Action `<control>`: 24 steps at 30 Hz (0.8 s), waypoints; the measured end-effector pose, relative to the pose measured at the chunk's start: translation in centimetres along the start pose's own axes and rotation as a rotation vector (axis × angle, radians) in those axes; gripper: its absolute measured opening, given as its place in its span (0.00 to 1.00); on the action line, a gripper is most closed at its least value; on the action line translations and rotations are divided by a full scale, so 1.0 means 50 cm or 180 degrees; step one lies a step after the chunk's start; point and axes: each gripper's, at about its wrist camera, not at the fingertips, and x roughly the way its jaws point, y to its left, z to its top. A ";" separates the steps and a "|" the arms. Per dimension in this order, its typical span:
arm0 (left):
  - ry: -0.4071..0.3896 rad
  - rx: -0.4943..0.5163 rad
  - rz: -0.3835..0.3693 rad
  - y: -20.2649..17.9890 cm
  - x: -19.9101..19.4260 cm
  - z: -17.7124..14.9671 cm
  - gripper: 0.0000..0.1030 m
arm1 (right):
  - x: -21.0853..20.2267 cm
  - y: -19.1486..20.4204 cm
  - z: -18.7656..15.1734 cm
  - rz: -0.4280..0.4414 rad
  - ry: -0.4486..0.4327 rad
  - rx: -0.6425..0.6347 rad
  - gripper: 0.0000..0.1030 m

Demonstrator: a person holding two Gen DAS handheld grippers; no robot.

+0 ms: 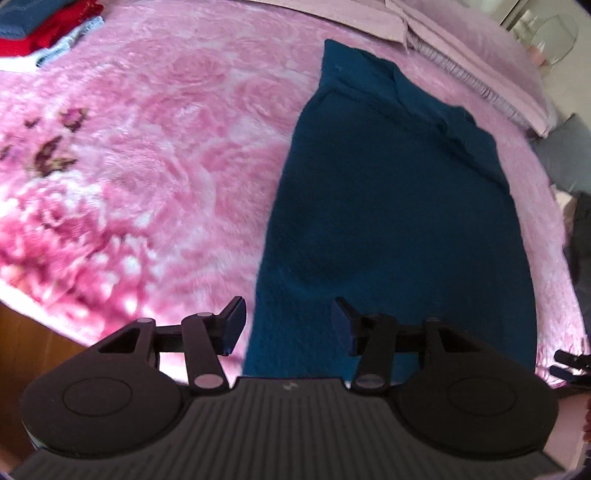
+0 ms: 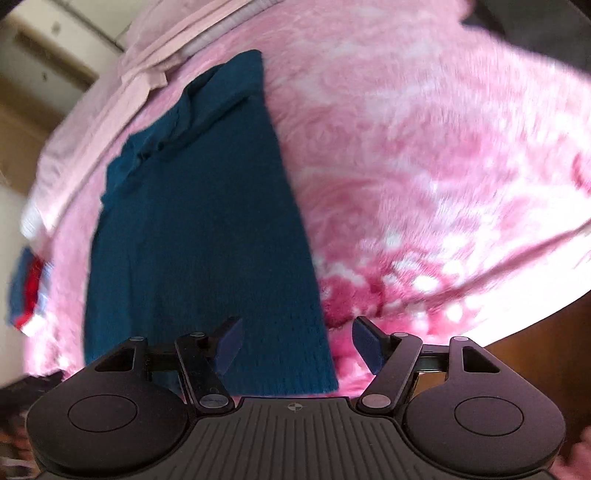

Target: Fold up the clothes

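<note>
teal sweater (image 1: 391, 221) lies flat under both released claws (image 1: 288, 328) (image 2: 297, 345), untouched.

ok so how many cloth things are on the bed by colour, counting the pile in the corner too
teal sweater, laid out long on the pink blanket: 1
blue garment in the pile: 1
red garment in the pile: 1
light blue garment in the pile: 1
white garment, only its edge showing: 1
total: 5, as far as the pile can be read

Pink floral bed blanket (image 1: 155, 155), pale pillows (image 1: 461, 48)
</note>
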 end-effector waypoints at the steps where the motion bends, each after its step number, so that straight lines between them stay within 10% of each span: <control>1: -0.0032 -0.0020 -0.0109 0.018 0.013 0.000 0.45 | 0.011 -0.023 -0.002 0.0141 -0.0013 0.0081 0.67; 13: -0.0478 0.0103 -0.1142 0.136 0.092 -0.057 0.45 | 0.060 -0.174 -0.043 0.1312 -0.0365 0.0188 0.67; 24: -0.0457 -0.0206 -0.1666 0.130 0.162 -0.003 0.42 | 0.084 -0.162 -0.022 0.1535 -0.0481 0.0537 0.62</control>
